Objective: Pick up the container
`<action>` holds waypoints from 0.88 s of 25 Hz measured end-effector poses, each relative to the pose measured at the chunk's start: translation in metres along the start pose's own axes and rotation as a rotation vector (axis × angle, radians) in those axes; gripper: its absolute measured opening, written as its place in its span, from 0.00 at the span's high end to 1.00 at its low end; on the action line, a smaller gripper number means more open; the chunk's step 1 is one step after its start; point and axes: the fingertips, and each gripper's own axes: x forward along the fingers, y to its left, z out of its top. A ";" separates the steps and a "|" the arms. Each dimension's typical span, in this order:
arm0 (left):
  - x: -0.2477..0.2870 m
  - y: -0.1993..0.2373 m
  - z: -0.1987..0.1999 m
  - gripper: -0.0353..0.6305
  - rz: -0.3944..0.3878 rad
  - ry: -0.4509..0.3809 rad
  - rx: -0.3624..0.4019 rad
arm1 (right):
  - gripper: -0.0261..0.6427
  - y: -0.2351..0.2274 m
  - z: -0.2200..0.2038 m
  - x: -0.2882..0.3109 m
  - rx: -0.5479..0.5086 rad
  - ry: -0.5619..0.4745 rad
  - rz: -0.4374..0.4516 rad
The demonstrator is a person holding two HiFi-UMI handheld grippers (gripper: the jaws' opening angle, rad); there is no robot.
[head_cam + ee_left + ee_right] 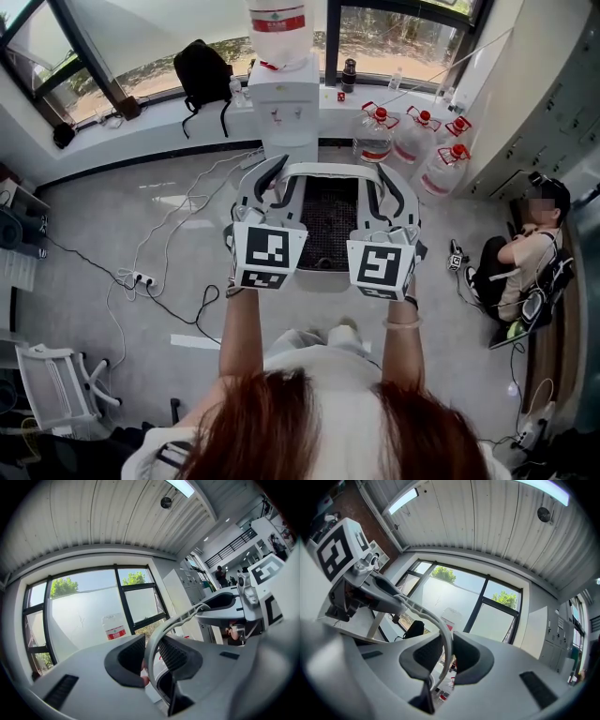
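Observation:
The container [328, 225] is a white-rimmed basket with a dark mesh inside, held up off the floor between both grippers in the head view. My left gripper [272, 184] is shut on its left rim and my right gripper [386, 187] is shut on its right rim. In the left gripper view the white rim [154, 641] runs between the dark pads of the left gripper [151, 656]. The right gripper view shows the same rim [446, 639] pinched in the right gripper [444, 656]. Both gripper views point up at windows and ceiling.
A water dispenser [283, 103] with a bottle on top stands straight ahead by the window sill. Several water jugs [412, 141] sit on the floor to its right. A black backpack [202, 66] lies on the sill. A person [525, 253] sits at right. Cables and a power strip [141, 278] lie at left.

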 end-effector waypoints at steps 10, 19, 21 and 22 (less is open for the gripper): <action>-0.001 -0.006 0.001 0.80 0.007 -0.011 -0.013 | 0.85 -0.003 -0.001 -0.003 -0.011 -0.019 0.010; 0.011 -0.017 0.006 0.80 -0.004 -0.011 -0.011 | 0.85 -0.017 -0.010 -0.003 -0.006 -0.001 -0.009; 0.012 -0.018 0.005 0.80 -0.006 -0.008 -0.012 | 0.85 -0.017 -0.011 -0.002 -0.004 -0.014 -0.005; 0.013 -0.019 0.005 0.80 -0.008 -0.007 -0.014 | 0.85 -0.018 -0.012 -0.001 -0.004 -0.010 -0.009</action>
